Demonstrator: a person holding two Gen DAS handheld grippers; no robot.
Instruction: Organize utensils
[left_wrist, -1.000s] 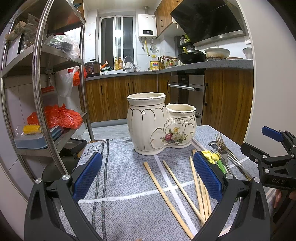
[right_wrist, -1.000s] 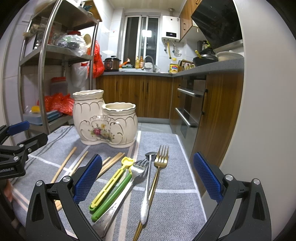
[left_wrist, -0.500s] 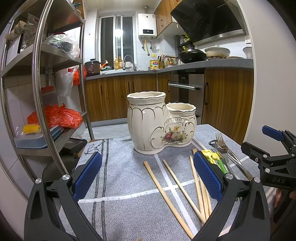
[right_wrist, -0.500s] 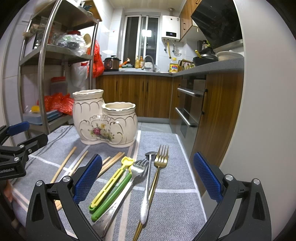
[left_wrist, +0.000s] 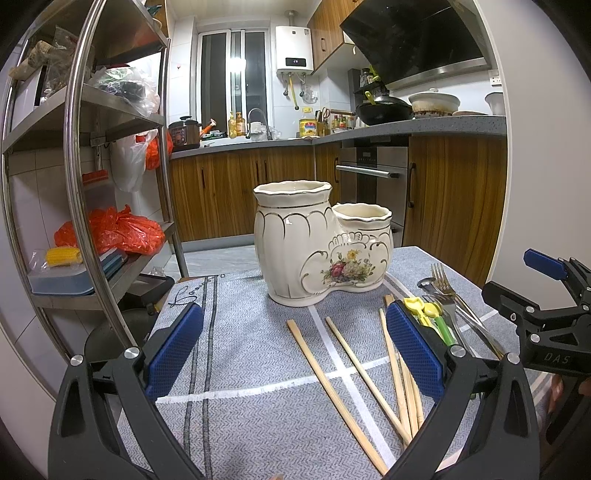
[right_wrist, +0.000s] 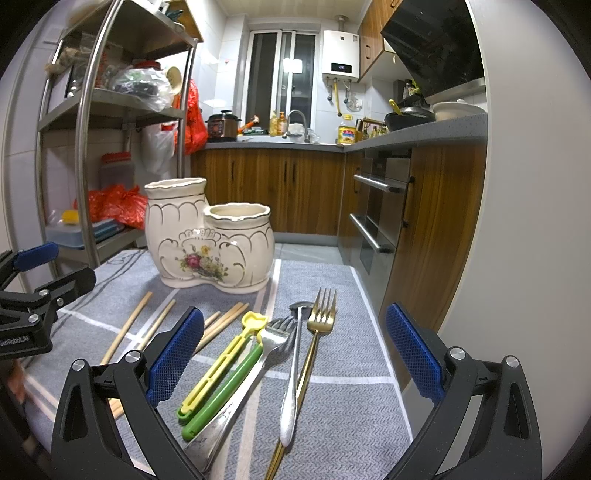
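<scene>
A cream ceramic utensil holder with two cups and a flower print stands on the grey cloth; it also shows in the right wrist view. Several wooden chopsticks lie loose in front of it. A yellow utensil, a green-handled utensil, a silver fork, a silver spoon and a gold fork lie side by side. My left gripper is open and empty above the cloth. My right gripper is open and empty above the cutlery.
A steel shelf rack with bags and boxes stands at the left, close to the table. Wooden cabinets and an oven lie beyond the table's right edge. The grey cloth covers the table.
</scene>
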